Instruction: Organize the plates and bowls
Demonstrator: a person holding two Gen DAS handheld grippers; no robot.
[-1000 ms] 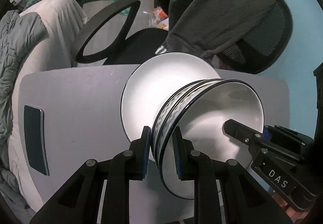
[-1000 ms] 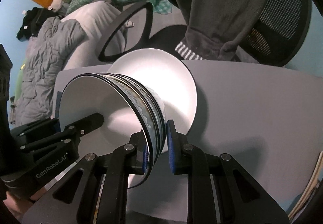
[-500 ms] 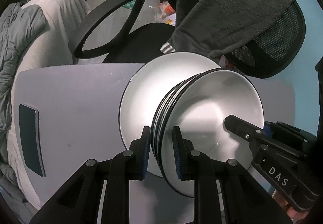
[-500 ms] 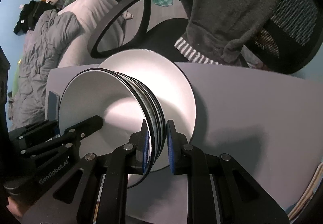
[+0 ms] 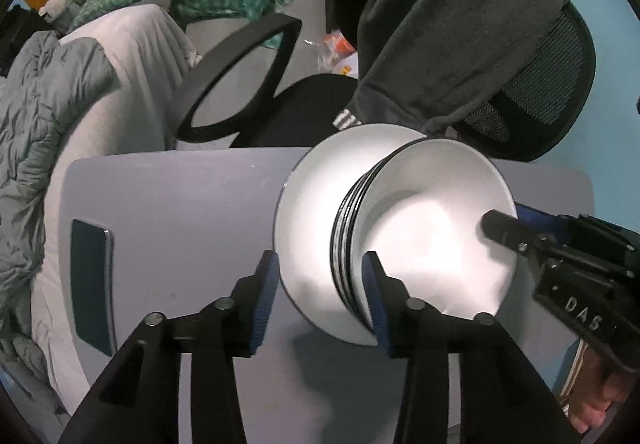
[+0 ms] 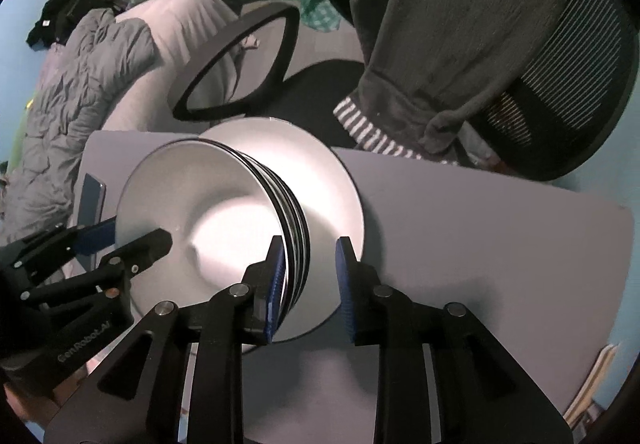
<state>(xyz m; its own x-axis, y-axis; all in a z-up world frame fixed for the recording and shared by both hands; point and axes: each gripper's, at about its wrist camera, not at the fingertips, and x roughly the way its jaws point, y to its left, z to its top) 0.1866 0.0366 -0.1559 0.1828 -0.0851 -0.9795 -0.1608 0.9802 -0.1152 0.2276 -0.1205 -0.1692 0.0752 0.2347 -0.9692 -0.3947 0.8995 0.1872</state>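
A stack of white bowls (image 5: pixel 432 212) (image 6: pixel 200 196) with dark rims sits on a white plate (image 5: pixel 308 212) (image 6: pixel 336 180) on the grey table (image 5: pixel 180 204) (image 6: pixel 480 244). My left gripper (image 5: pixel 320 300) (image 6: pixel 128 236) straddles the stack's near left rim. Its jaws are opening; the outer pad stands well off the rim. My right gripper (image 6: pixel 310 280) (image 5: pixel 514 218) straddles the opposite rim, jaws opening too, with a gap between the outer pad and the bowls. Each gripper has one finger inside the top bowl.
A dark blue flat slab (image 5: pixel 90 284) (image 6: pixel 92 196) lies at the table's left edge. A black office chair (image 5: pixel 240 84) draped with a dark grey garment (image 5: pixel 440 24) stands behind the table. A bed with a grey quilt (image 5: pixel 40 124) is on the left.
Both grippers have let go of the bowl rims and spread their jaws. The bowl stack has sunk lower against the plate, and its patterned sides show less.
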